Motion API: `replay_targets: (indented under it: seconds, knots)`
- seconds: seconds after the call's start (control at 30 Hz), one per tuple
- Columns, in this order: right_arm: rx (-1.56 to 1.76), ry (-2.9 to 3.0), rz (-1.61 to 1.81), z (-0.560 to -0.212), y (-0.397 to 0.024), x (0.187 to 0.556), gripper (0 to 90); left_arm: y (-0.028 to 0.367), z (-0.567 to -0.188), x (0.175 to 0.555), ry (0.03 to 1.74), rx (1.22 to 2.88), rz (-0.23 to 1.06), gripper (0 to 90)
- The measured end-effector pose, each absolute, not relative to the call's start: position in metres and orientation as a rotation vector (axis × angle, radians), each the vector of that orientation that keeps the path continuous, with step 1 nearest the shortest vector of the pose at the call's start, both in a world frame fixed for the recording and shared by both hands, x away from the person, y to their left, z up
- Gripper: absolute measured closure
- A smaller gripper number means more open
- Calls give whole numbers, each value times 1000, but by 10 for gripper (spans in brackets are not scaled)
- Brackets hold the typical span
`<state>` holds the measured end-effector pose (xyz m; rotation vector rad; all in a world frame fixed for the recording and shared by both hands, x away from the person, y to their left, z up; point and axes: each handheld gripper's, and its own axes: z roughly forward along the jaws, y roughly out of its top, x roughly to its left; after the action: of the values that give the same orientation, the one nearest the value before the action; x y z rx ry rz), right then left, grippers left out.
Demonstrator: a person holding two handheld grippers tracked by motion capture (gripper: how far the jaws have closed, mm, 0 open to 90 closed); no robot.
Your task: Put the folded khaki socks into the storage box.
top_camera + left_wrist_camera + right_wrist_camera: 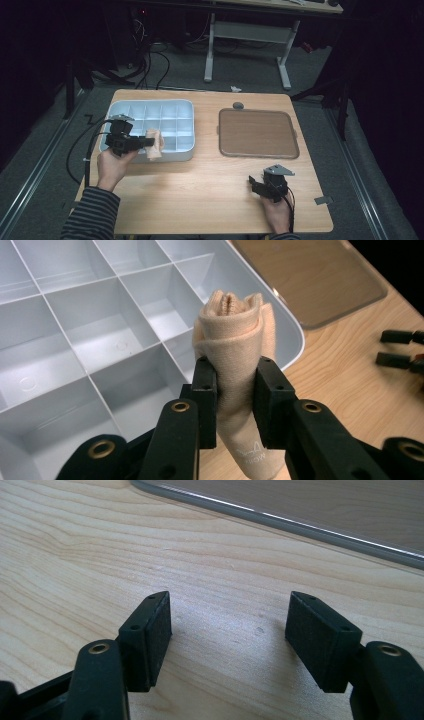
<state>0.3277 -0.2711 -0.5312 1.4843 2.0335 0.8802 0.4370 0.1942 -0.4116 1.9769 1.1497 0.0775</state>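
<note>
Rolled beige cloth [235, 335] pinched between pads of left gripper [235, 390], held upright over near right corner of compartment tray [186, 106], above its rim. Left hand [112, 167] at tray's near edge. Right gripper [227, 630] low over bare wooden table [200, 200] at near right, jaws spread, nothing between them. Brown lid [257, 132] lies flat beyond right gripper, beside tray, apart from it.
</note>
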Motion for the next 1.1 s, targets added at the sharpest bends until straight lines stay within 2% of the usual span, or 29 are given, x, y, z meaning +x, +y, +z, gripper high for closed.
replay_targets:
  seconds: [0.17,1.1]
  knots:
    - [1486,2033,883,-531,-271,328,349,194,-408,446,1164,2011,105,739]
    - [1478,2037,867,-531,-270,327,347,199,-433,471,1222,2015,54,738]
